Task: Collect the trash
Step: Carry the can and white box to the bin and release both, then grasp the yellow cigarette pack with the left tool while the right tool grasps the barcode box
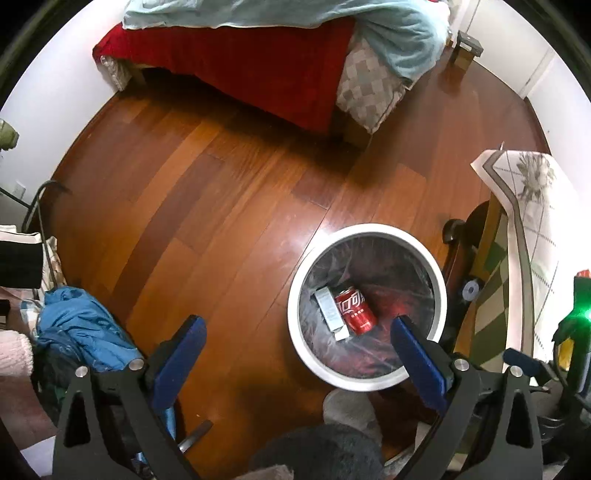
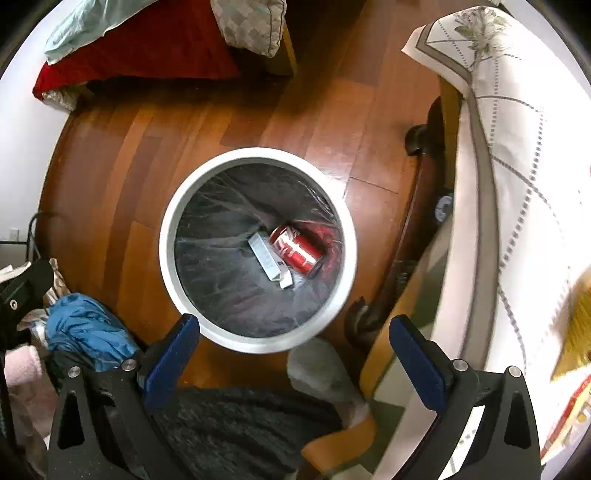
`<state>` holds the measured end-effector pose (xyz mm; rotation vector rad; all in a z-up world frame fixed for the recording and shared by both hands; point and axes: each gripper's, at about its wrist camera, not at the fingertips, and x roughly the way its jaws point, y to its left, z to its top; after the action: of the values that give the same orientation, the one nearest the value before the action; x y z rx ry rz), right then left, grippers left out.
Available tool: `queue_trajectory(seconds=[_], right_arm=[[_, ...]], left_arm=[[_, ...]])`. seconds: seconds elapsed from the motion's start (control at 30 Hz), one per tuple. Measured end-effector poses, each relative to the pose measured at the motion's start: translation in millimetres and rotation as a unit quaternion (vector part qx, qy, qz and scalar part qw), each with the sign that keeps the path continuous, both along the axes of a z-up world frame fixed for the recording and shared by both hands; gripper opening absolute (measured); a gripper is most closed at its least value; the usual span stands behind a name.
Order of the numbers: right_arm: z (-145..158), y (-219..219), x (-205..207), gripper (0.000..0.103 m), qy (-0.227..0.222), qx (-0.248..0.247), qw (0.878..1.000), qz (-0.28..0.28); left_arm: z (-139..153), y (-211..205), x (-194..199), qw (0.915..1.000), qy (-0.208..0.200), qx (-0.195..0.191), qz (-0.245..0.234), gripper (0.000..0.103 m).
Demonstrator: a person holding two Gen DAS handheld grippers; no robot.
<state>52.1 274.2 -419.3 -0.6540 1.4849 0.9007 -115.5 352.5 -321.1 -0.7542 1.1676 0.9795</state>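
A round white trash bin with a dark plastic liner stands on the wooden floor. At its bottom lie a red soda can and a small white carton, side by side. My left gripper hangs above the bin's near left rim, its blue pads wide apart and nothing between them. My right gripper points down over the bin's near rim, also open and empty.
A bed with a red sheet and pale blue blanket lies beyond the bin. A table with a white patterned cloth stands to the right. Blue cloth is piled at the left. A person's dark sleeve shows below.
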Motion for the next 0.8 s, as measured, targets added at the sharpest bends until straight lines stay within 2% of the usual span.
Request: queue_trajectory(seconds=[0.43, 0.57, 0.8], right_arm=[[52, -47, -2, 0.103, -0.026, 0.039, 0.999, -0.002], [82, -63, -6, 0.103, -0.039, 0.068, 0.997, 0.009], [139, -103, -4, 0.103, -0.034, 0.129, 0.991, 0.005]], left_arm=[[44, -45, -12, 0.9991, -0.001, 0.043, -0.001, 0.102], [65, -62, -18, 0.9983, -0.007, 0.058, 0.000, 0.102], [105, -95, -19, 0.9953, -0.019, 0.095, -0.006, 0.102]])
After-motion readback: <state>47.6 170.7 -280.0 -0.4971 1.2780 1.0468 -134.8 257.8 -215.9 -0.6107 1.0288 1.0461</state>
